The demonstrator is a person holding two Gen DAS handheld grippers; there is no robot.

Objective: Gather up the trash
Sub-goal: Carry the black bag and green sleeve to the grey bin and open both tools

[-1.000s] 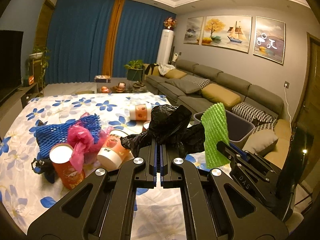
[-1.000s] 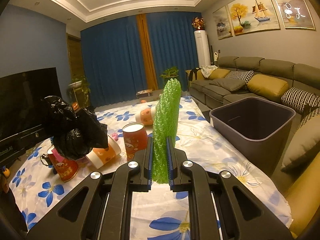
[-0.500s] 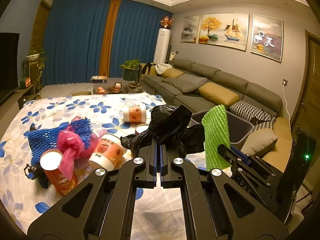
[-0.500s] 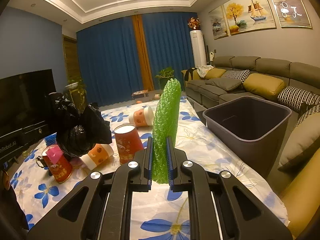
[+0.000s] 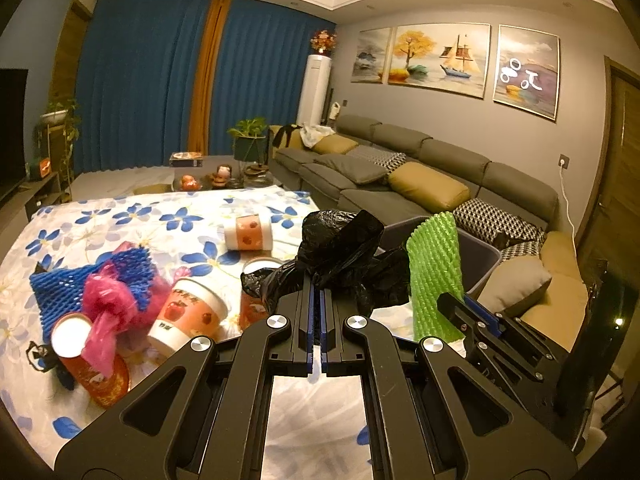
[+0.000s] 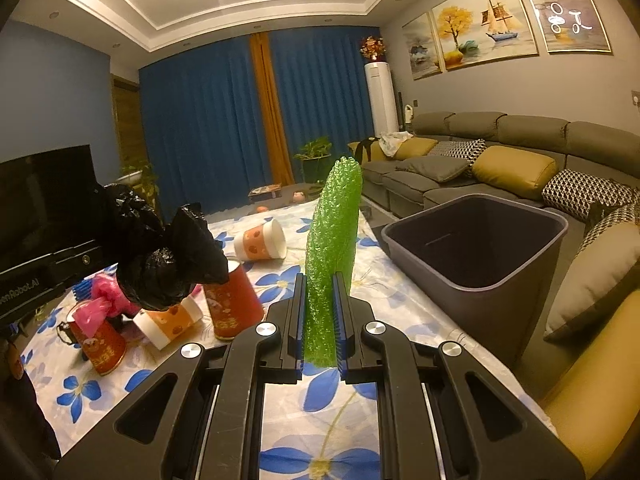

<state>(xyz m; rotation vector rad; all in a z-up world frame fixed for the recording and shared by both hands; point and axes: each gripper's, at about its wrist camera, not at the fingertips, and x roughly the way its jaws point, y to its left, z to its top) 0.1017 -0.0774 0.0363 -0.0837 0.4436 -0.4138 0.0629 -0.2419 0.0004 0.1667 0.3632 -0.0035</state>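
While both loads hang above the flowered table (image 6: 360, 432), the left gripper (image 5: 318, 300) is clenched on a crumpled black plastic bag (image 5: 344, 256) and the right gripper (image 6: 318, 300) grasps a green foam net sleeve (image 6: 332, 240) upright between its jaws. Each is held clear of the cloth, apparently for carrying to the grey bin (image 6: 480, 248) beside the table's right edge. Paper cups (image 5: 188, 316), a blue foam net (image 5: 92, 284) and a pink bag (image 5: 104, 304) remain near the left edge.

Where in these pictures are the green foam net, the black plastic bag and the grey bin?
green foam net (image 6: 332, 248), right wrist view, middle of its upright length
black plastic bag (image 5: 340, 256), left wrist view, crumpled middle
grey bin (image 6: 476, 288), right wrist view, near rim
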